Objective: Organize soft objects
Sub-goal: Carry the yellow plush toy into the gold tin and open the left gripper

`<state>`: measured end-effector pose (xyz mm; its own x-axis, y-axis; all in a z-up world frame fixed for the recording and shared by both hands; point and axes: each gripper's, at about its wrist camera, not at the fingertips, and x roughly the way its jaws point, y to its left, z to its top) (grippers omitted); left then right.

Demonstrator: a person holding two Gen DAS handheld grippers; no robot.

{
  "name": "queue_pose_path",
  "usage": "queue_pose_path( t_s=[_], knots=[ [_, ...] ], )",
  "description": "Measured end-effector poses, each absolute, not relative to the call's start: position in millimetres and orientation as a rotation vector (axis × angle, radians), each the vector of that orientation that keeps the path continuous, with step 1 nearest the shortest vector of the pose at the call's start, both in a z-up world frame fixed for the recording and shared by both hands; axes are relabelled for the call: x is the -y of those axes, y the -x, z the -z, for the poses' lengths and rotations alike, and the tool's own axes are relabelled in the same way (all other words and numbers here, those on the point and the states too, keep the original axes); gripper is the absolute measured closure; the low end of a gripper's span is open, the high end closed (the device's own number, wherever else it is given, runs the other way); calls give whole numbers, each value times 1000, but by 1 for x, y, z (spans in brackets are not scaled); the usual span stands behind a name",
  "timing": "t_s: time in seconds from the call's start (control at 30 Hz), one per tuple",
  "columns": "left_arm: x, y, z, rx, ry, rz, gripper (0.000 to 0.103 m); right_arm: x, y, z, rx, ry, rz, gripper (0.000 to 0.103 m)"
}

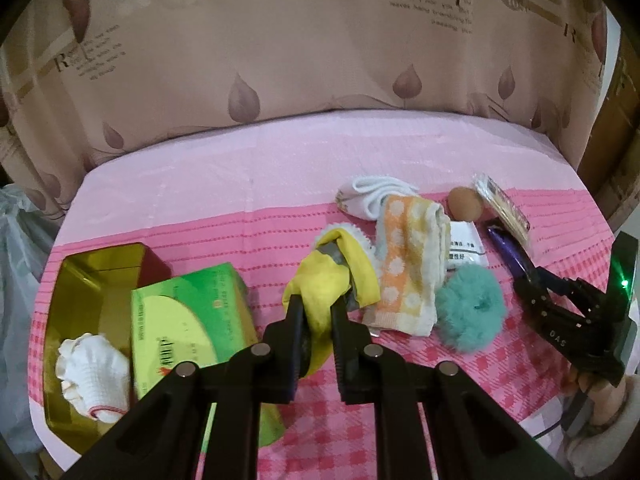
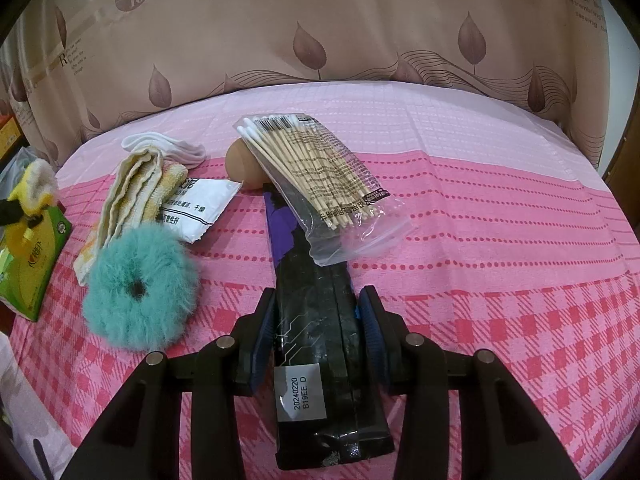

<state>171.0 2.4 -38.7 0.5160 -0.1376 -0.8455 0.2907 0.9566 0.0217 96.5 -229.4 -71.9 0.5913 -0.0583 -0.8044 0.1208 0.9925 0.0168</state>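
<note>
Your left tongs [image 1: 316, 308] pinch a limp yellow cloth [image 1: 332, 280], perhaps a glove. Your right tongs [image 2: 316, 312] clamp a long, glossy black packet [image 2: 316, 320] on the checked pink table [image 2: 500, 280].

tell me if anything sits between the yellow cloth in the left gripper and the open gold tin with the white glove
Yes. The green tissue box stands right beside the gold tin, between it and the yellow cloth clamped in the left gripper. The cloth would probably need carrying over the box. The white glove fills only the tin's near end.
</note>
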Motion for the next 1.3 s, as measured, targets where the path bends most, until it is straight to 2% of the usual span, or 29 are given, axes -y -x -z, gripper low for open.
queue_pose_path(
  t_s=[0.83,1.3],
  knots=[
    [-160,-174,25,-990,-42,-18,90,210,-87,72,-938,-34,100,63],
    [-229,-198,45,-1031,-27,-147,90,203,-87,73,-939,-23,112,63]
  ],
)
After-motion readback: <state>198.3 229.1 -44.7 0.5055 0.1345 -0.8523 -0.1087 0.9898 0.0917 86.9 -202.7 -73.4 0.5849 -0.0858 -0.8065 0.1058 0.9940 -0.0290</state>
